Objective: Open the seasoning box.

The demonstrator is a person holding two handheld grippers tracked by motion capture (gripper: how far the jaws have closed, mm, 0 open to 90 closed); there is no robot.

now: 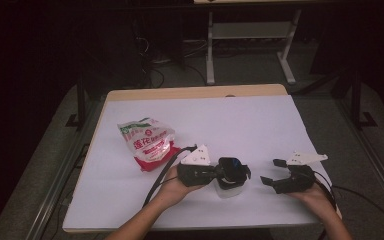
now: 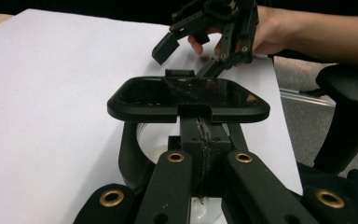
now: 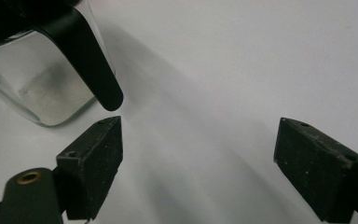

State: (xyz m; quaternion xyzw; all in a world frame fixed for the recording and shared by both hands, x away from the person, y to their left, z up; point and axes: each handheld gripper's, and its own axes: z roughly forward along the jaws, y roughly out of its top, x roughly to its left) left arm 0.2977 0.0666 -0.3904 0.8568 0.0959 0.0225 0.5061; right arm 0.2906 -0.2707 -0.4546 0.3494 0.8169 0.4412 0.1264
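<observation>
Left hand-held gripper (image 1: 219, 172) squeezing black lid (image 2: 189, 99) of clear jar (image 1: 229, 187), jaws closed on lid's near tab. Jar sitting near front edge of white bench (image 1: 240, 125), in middle. Right hand-held gripper (image 1: 270, 176) hovering just beside jar, jaws spreading wide, holding nothing. Farther back on left, red and white bag (image 1: 147, 142) lying on bench, well apart from jar.
</observation>
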